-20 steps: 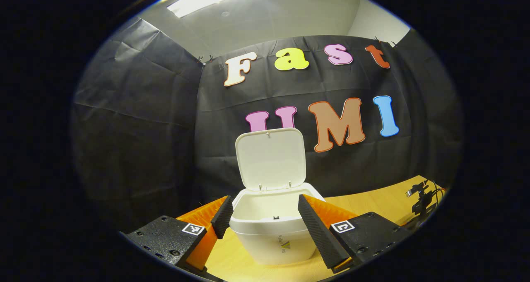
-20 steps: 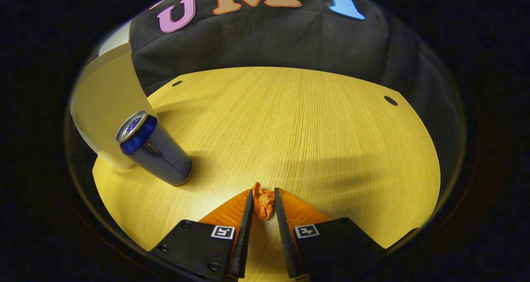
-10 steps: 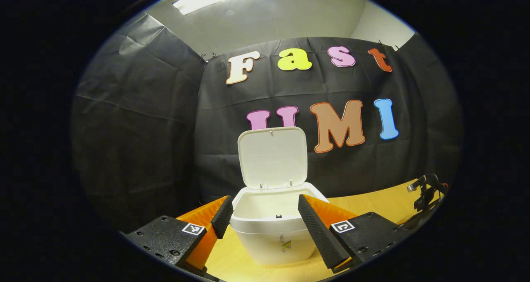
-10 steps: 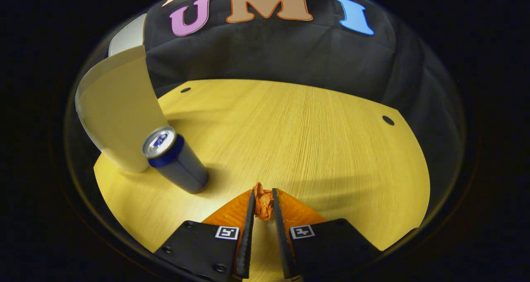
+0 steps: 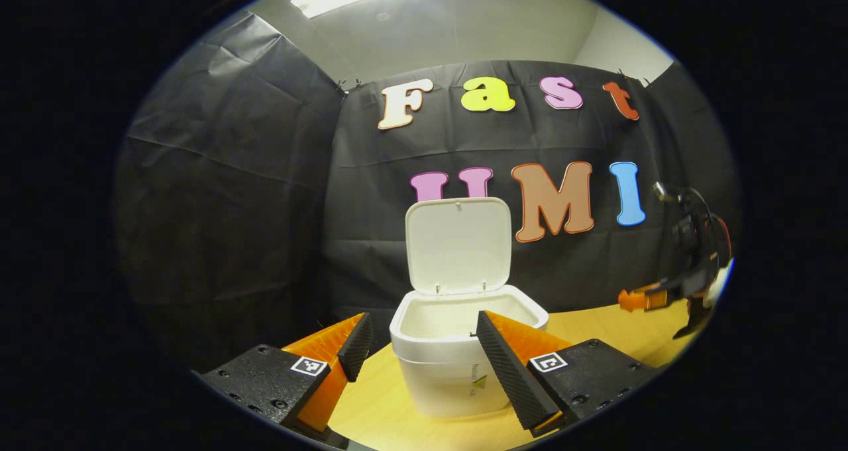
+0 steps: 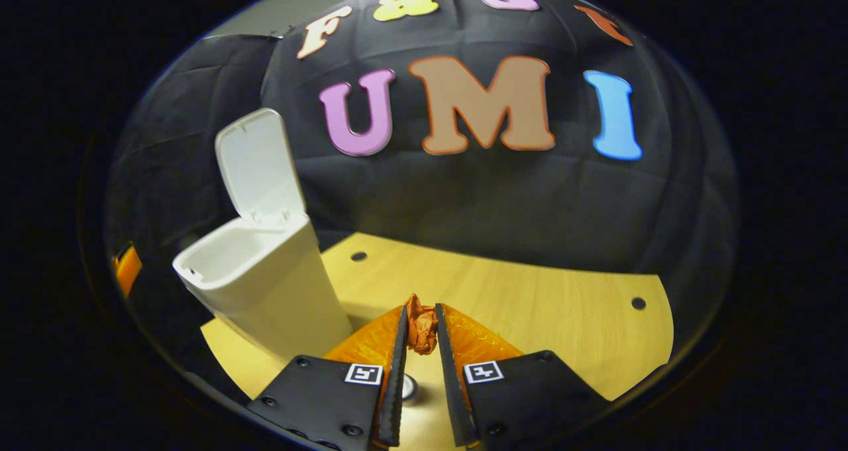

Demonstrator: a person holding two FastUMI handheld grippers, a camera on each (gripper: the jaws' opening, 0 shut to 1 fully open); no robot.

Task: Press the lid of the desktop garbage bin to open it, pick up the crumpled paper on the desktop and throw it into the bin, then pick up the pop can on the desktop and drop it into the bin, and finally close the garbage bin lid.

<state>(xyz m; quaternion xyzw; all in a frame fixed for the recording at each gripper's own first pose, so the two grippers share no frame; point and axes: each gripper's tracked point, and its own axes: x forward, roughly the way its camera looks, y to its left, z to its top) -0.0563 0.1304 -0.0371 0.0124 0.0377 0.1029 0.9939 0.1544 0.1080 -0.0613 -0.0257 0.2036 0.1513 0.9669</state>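
Pinching the crumpled paper (image 6: 421,328) between both fingers, the right gripper (image 6: 420,345) hangs above the worktop (image 6: 543,318) beside the open-lidded bin (image 6: 265,272); the left gripper (image 5: 424,351) gapes wide facing it

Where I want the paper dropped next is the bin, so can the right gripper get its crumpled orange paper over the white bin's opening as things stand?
Probably yes. The white plastic bin has its lid tipped up and back, its mouth uncovered, and the right gripper, shut on the crumpled orange paper, is beside it with nothing between.
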